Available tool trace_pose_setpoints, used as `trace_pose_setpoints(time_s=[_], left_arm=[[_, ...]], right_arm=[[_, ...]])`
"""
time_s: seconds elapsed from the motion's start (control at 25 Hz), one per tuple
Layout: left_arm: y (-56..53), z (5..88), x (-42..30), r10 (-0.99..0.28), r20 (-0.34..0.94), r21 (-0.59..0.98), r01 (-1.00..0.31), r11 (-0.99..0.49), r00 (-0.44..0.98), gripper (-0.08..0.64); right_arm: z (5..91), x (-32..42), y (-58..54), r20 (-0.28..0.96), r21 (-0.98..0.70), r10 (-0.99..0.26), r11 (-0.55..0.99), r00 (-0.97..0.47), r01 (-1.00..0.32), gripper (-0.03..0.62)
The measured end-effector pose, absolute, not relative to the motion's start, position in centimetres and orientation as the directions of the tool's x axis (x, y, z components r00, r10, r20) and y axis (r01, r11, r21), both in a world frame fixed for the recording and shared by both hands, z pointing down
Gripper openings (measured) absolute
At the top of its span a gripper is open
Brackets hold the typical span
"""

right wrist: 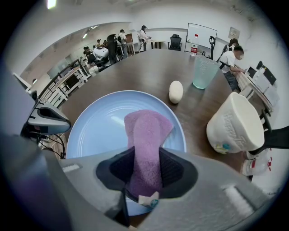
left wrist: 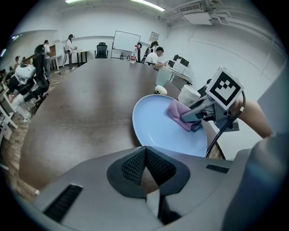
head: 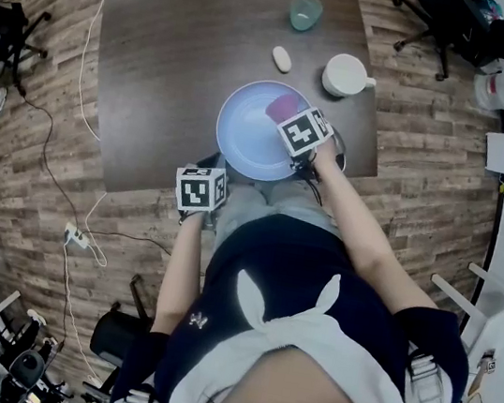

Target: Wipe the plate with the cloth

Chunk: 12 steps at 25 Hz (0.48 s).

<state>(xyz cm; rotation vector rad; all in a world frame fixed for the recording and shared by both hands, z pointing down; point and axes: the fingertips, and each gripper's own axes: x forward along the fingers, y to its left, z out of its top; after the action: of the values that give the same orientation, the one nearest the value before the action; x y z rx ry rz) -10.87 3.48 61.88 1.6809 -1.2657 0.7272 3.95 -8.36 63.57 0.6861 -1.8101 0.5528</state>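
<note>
A pale blue plate (head: 244, 133) lies at the near edge of the dark table (head: 179, 61). My right gripper (head: 291, 118) is over the plate's right side, shut on a pink-purple cloth (head: 281, 107). In the right gripper view the cloth (right wrist: 146, 131) runs out from between the jaws and lies folded on the plate (right wrist: 95, 126). My left gripper (head: 211, 163) is at the table's edge, just left of the plate. In its own view the left gripper (left wrist: 145, 155) is shut with nothing in it. The plate (left wrist: 158, 133) and cloth (left wrist: 177, 115) lie ahead to its right.
Beyond the plate stand a white mug (head: 346, 75), a small white egg-shaped object (head: 282, 58) and a teal cup (head: 306, 12). White cables (head: 79, 216) trail over the wooden floor at left. Office chairs (head: 442, 22) stand at the far right.
</note>
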Motion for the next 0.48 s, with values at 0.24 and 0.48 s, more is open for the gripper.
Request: trace_pose_setpoints(time_s=[0.24, 0.48], left_arm=[[4.0, 61.9, -10.2, -0.42, 0.847, 0.306, -0.945, -0.113, 0.325, 0.004], [4.4, 62.1, -9.2, -0.411, 0.849, 0.308, -0.943, -0.126, 0.332, 0.003]], right_arm=[[63.3, 3.9, -8.4, 0.944, -0.044, -0.192, 0.73, -0.266, -0.682, 0.14], [63.6, 4.6, -7.9, 0.947, -0.055, -0.187, 0.708, -0.263, -0.704, 0.14]])
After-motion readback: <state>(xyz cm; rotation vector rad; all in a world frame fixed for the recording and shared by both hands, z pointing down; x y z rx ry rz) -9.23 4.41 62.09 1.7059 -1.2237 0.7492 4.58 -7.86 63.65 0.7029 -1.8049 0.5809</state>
